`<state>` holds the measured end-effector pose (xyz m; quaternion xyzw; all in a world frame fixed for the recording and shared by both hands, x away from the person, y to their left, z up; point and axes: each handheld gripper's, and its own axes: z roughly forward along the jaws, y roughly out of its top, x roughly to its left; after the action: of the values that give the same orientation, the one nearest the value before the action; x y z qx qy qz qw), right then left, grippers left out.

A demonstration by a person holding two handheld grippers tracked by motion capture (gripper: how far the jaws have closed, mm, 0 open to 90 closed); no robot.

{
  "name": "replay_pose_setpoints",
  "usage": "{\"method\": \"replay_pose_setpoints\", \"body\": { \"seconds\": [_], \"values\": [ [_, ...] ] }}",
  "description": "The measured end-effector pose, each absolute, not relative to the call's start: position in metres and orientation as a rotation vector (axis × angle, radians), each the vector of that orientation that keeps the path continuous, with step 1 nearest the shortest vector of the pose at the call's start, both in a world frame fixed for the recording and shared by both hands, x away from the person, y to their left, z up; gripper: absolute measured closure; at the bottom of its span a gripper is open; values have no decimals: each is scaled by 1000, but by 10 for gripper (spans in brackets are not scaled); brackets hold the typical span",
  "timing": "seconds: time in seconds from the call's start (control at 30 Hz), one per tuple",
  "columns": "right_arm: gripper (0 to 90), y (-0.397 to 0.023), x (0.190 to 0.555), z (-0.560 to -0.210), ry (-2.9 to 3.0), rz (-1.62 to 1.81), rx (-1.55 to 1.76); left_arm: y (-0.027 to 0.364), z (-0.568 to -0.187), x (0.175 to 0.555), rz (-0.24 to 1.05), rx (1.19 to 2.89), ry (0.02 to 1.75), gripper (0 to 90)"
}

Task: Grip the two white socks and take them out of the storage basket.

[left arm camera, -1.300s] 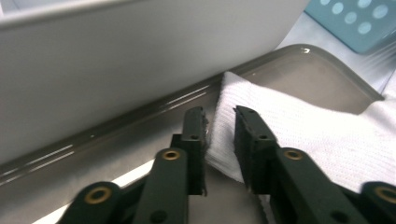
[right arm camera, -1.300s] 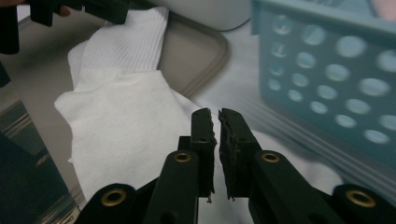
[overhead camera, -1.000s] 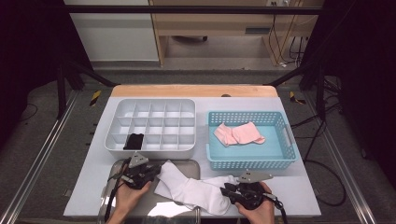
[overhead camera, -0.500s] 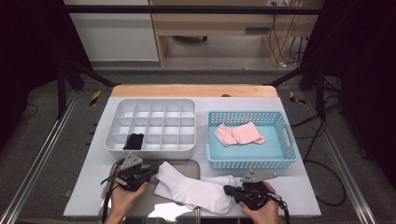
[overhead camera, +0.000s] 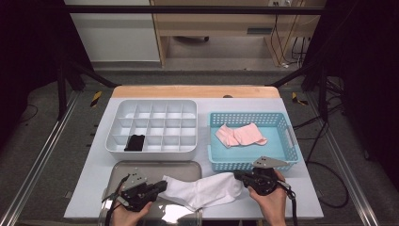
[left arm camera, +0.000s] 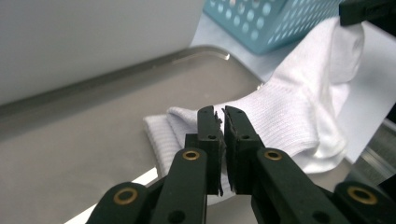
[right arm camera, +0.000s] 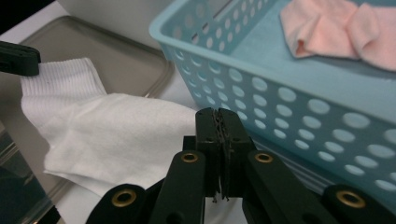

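A white sock (overhead camera: 202, 190) lies stretched between my two grippers near the table's front edge. Its cuff rests over the steel tray (overhead camera: 141, 168) and its toe end points toward the blue basket (overhead camera: 291, 146). My left gripper (overhead camera: 159, 187) is shut on the ribbed cuff; in the left gripper view its jaws (left arm camera: 222, 116) stand pressed together over the sock (left arm camera: 299, 107). At the toe end, my right gripper (overhead camera: 238, 178) is shut. In the right gripper view (right arm camera: 218, 116) the sock (right arm camera: 121, 135) spreads out to the left of the shut jaws.
The blue basket (right arm camera: 280, 102) holds pink socks (overhead camera: 241, 134) and stands just behind my right gripper. A white compartment box (overhead camera: 150, 117) sits behind the tray, with a black item (overhead camera: 135, 142) in a front-left cell. The table's front edge is close to both hands.
The sock has been pulled out straighter. My left gripper has come nearer the front edge, my right gripper has moved back toward the basket, and the sock now lies almost level between them.
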<state>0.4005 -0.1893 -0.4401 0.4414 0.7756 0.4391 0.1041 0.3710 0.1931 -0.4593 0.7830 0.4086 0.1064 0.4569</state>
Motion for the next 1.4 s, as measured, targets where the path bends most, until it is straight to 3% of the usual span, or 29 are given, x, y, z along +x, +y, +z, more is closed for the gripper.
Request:
{"method": "replay_pose_setpoints", "body": {
  "seconds": [0.13,0.3,0.47,0.73,0.87,0.97,1.07,1.17,1.4],
  "values": [
    [871,-185,405,-452,2311,1229,1311,194,-464,370,288,1950,1016,841],
    [747,-187,402,-451,2266,1246,1302,200,-468,370,297,1942,1039,795],
    [680,-197,387,-446,2219,1292,1294,205,-471,371,269,1943,1053,728],
    [666,-202,388,-468,2233,1269,1367,206,-472,371,274,1939,1074,710],
    [633,-198,396,-473,2205,1273,1391,198,-475,371,336,1981,1070,699],
    [657,-194,402,-477,2208,1250,1399,195,-476,370,362,1993,1063,728],
    [766,-193,405,-480,2236,1250,1426,193,-477,370,339,1996,1060,817],
    [877,-193,403,-480,2253,1270,1421,192,-476,369,357,2008,1051,852],
    [900,-196,396,-467,2232,1315,1406,198,-466,367,366,1946,1033,881]
  ]
}}
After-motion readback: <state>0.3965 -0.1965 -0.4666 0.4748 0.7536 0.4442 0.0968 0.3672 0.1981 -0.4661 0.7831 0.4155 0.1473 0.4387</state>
